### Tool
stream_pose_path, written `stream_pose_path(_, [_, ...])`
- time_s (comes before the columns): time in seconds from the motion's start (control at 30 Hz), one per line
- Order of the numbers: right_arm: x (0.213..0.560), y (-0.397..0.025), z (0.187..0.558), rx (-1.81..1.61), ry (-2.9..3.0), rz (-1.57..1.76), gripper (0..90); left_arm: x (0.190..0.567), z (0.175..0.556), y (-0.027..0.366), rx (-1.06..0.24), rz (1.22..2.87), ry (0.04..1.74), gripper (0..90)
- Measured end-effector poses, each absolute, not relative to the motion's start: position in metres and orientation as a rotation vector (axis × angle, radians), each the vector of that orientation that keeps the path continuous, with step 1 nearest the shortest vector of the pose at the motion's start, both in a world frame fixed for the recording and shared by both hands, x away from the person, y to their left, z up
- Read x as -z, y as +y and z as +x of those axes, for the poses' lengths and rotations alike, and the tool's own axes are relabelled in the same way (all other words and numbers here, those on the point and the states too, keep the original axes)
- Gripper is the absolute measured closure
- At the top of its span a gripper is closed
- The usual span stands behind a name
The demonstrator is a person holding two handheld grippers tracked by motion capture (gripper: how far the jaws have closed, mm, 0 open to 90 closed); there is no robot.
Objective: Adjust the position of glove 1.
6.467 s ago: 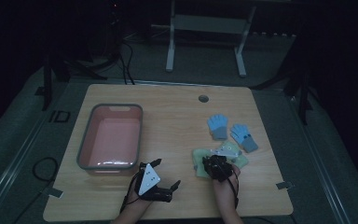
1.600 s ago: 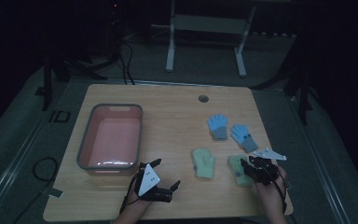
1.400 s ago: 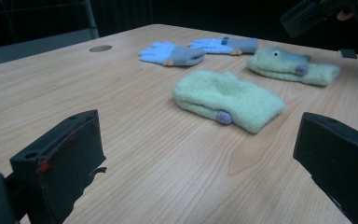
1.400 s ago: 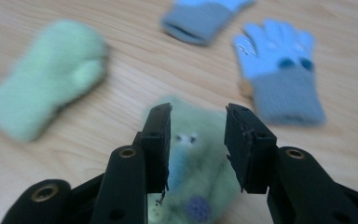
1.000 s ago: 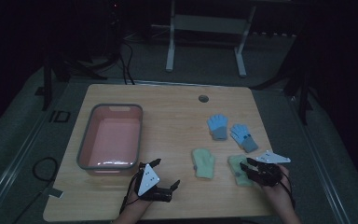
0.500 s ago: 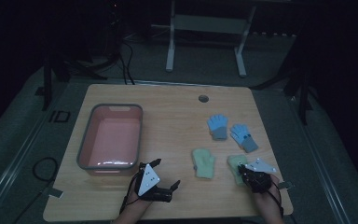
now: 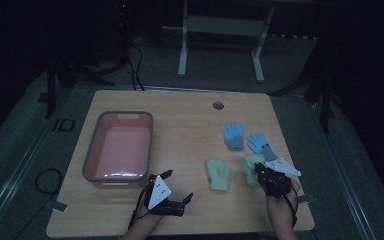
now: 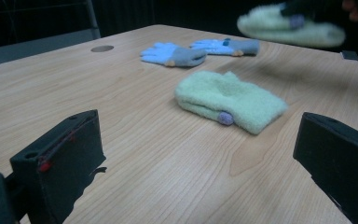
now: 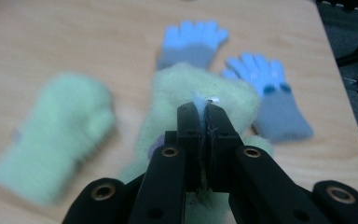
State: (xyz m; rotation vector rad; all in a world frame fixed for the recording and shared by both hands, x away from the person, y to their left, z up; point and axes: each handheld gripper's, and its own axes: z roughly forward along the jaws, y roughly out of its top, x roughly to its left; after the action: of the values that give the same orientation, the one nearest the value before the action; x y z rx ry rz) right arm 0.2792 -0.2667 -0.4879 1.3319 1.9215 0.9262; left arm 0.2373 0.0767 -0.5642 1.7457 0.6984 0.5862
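Two pale green mittens and two blue gloves lie at the table's right. My right gripper is shut on one green mitten, which the left gripper view shows held above the table. The other green mitten lies flat to its left. Beyond them are the blue gloves. My left gripper rests open near the front edge, with nothing between its jaws.
A pink tub with a grey rim stands empty on the table's left half. A round cable hole sits near the far edge. Bare wood lies between the tub and the gloves.
The right gripper has carried one green mitten away from the other, to the right, and now shifts slightly back to the left, still gripping it. The left gripper has stayed put.
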Motion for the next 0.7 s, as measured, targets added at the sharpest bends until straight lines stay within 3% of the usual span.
stream_pose_path(0.23, [0.464, -0.227, 0.282, -1.007, 1.896, 1.338, 86.2, 0.564, 0.237, 0.076, -0.587, 1.750, 0.695, 1.7])
stream_pose_path(0.7, [0.487, -0.183, 0.285, -1.011, 1.995, 1.353, 86.2, 0.564, 0.237, 0.076, -0.592, 1.753, 0.693, 1.7])
